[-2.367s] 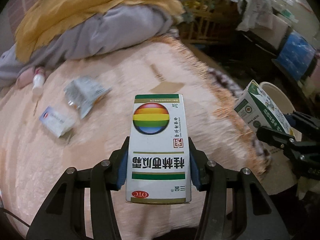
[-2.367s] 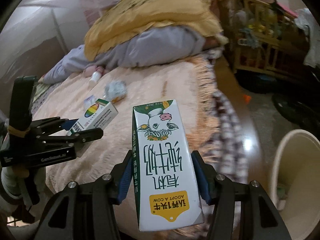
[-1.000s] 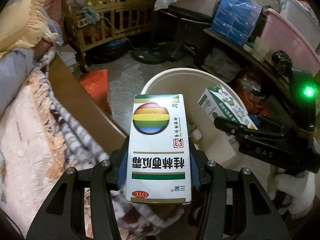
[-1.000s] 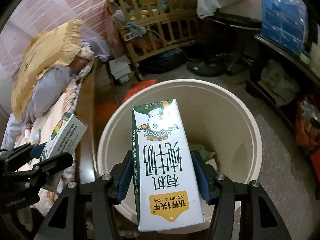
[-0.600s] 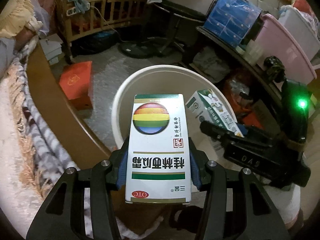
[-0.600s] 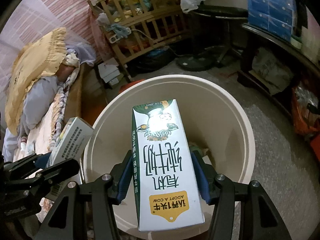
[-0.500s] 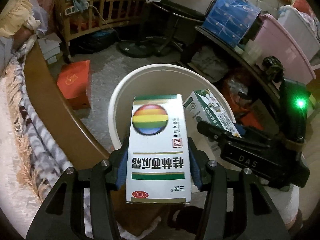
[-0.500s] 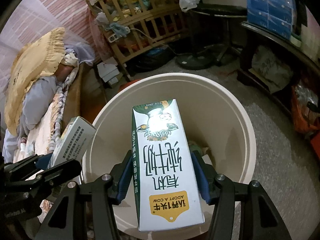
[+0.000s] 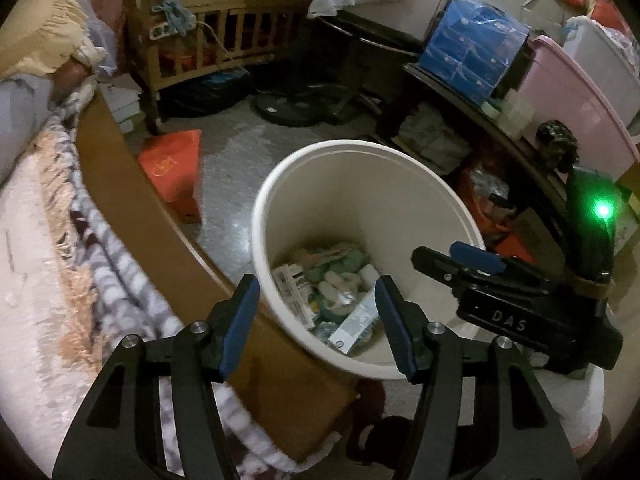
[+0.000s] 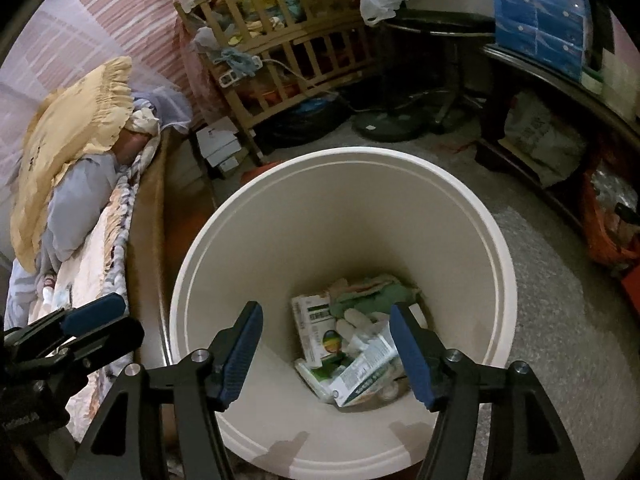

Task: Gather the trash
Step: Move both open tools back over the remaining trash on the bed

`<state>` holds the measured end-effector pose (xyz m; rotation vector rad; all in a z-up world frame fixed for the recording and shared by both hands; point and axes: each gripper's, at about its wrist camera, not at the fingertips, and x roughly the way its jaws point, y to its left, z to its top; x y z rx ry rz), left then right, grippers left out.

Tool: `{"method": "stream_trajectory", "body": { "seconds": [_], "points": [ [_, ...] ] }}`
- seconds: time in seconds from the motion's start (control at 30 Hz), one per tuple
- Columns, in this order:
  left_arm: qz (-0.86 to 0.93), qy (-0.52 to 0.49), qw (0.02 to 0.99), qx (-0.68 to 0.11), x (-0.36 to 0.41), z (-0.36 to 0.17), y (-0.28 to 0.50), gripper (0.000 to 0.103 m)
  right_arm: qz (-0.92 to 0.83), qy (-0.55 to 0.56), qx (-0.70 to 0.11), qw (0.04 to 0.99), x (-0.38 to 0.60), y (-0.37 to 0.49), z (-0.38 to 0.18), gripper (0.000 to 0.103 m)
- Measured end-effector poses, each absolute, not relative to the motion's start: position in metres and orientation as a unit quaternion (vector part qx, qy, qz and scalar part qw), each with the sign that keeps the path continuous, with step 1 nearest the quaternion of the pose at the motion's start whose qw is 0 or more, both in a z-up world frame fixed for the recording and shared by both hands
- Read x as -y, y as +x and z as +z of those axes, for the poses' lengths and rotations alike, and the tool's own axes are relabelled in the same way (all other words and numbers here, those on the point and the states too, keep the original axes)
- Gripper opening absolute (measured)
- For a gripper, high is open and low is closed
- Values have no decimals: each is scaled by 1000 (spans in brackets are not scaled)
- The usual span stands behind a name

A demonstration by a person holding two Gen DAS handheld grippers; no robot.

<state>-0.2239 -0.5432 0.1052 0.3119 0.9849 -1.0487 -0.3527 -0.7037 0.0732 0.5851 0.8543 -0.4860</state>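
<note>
A cream round bin (image 9: 360, 148) stands on the floor beside the bed. My left gripper (image 9: 316, 284) hangs above its near rim, jaws opening with nothing between them. My right gripper (image 10: 326, 312) is over the bin (image 10: 344, 156) too, jaws opening and empty. At the bin's bottom lie the white medicine box with the rainbow ball (image 10: 320, 332) and the green-and-white milk carton (image 10: 364, 376), among crumpled paper and wrappers. In the left wrist view the carton (image 9: 356, 322) lies tilted beside the box (image 9: 294, 292), and the right gripper (image 9: 452, 256) shows at the right.
The bed's wooden edge (image 9: 132, 184) and fringed blanket (image 9: 88, 240) run along the left. An orange bag (image 9: 172, 168) lies on the floor behind the bin. A wooden crib (image 10: 288, 52) stands at the back, a dark shelf with a pink tub (image 9: 576, 92) on the right.
Both grippers have opened. The medicine box has left the left one and the milk carton the right one; both now lie inside the bin.
</note>
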Motion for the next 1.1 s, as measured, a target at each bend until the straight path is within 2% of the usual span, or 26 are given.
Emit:
{"method": "stream_trajectory", "body": {
  "seconds": [0.3,1.1],
  "points": [
    [-442,142,767,-443,512,104,-211,59,-216,254,-398,855,687,-345,82,68],
    [-333,118,831,-430,393,111,-156,59,-112,196,-405,886,584,-275,103,72]
  ]
}}
